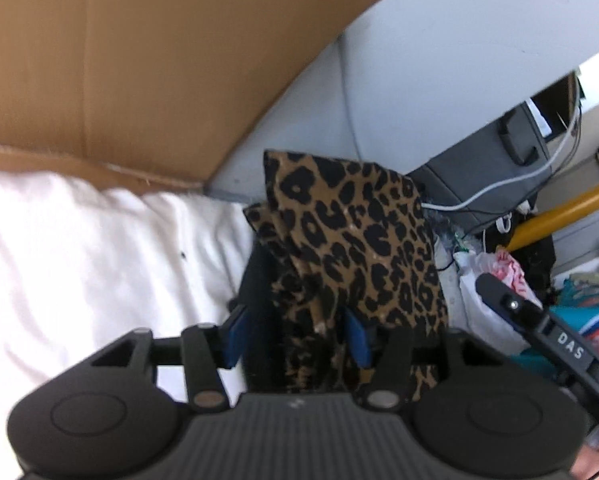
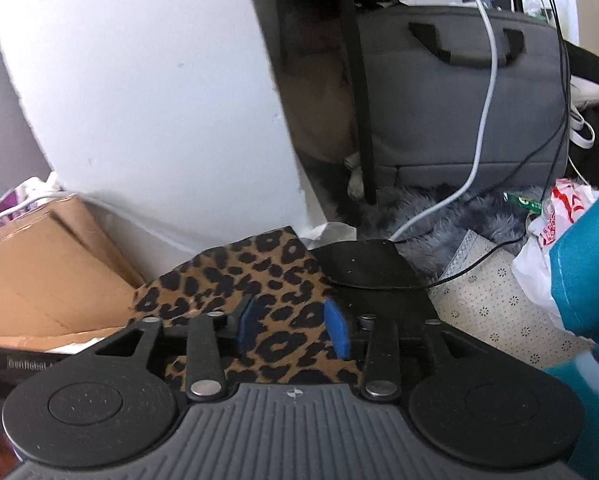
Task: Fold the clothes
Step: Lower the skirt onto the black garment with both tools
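Leopard cloth (image 1: 351, 240) drapes over my left gripper (image 1: 295, 336), hiding its fingertips; centre frame, the blue pads (image 1: 235, 332) sit narrowly apart, pinching it. My right gripper (image 2: 295, 328) likewise holds the cloth (image 2: 239, 280) between its half-covered pads (image 2: 337, 332).

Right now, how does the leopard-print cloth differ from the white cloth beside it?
The leopard-print cloth is brown with black spots; the white cloth is mostly plain. The leopard-print cloth is lifted and bunched between the pads of the left claw, and also sits in the right claw; the white cloth lies spread out, in neither claw. Both are soft fabric.
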`<move>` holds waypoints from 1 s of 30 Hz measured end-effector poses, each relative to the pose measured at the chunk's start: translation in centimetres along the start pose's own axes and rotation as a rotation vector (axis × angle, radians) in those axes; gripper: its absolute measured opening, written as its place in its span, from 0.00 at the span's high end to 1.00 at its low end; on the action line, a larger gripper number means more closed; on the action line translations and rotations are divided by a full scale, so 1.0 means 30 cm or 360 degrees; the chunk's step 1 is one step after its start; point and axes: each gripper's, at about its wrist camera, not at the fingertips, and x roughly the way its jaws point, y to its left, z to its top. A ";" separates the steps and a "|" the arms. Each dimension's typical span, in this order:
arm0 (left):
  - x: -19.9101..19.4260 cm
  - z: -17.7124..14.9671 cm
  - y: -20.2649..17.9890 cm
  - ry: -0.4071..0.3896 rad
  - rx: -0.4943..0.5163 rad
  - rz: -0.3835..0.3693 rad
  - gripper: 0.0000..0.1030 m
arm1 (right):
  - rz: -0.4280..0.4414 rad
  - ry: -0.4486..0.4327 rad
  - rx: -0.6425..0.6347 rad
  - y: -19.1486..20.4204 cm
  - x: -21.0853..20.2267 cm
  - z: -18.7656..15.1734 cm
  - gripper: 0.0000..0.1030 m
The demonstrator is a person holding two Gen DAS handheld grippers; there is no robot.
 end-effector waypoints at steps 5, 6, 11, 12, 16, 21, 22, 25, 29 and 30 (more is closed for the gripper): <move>-0.079 0.016 -0.048 -0.0070 0.0148 0.0019 0.48 | 0.0057 -0.0006 -0.0019 0.028 -0.042 -0.059 0.55; -0.093 0.021 -0.062 -0.0084 0.0175 0.0007 0.48 | 0.0062 -0.0011 -0.0029 0.033 -0.050 -0.073 0.55; -0.086 0.023 -0.145 -0.0081 0.0349 0.0011 0.49 | 0.0110 -0.0012 -0.0043 0.044 -0.071 -0.134 0.55; -0.080 0.018 -0.159 -0.0076 0.0375 0.0011 0.49 | 0.0110 -0.0002 -0.0043 0.042 -0.068 -0.146 0.55; -0.045 -0.024 -0.202 -0.0092 0.0490 0.0042 0.66 | 0.0091 0.0049 -0.0051 0.028 -0.046 -0.194 0.55; 0.052 -0.082 -0.208 -0.0039 0.0629 0.0136 0.75 | 0.0043 0.0095 -0.0104 0.006 0.001 -0.244 0.55; 0.074 -0.092 -0.203 -0.0029 0.0647 0.0161 0.75 | 0.0032 0.0100 -0.0115 0.000 0.008 -0.249 0.55; 0.091 -0.088 -0.188 -0.0050 0.0637 0.0168 0.76 | -0.0021 0.0111 -0.0148 -0.021 0.012 -0.258 0.55; 0.078 -0.076 -0.209 -0.0052 0.0705 0.0247 0.90 | -0.0082 0.0132 -0.0151 -0.070 -0.008 -0.266 0.55; 0.070 -0.074 -0.217 -0.0056 0.0732 0.0274 0.91 | -0.0090 0.0138 -0.0140 -0.080 -0.019 -0.270 0.55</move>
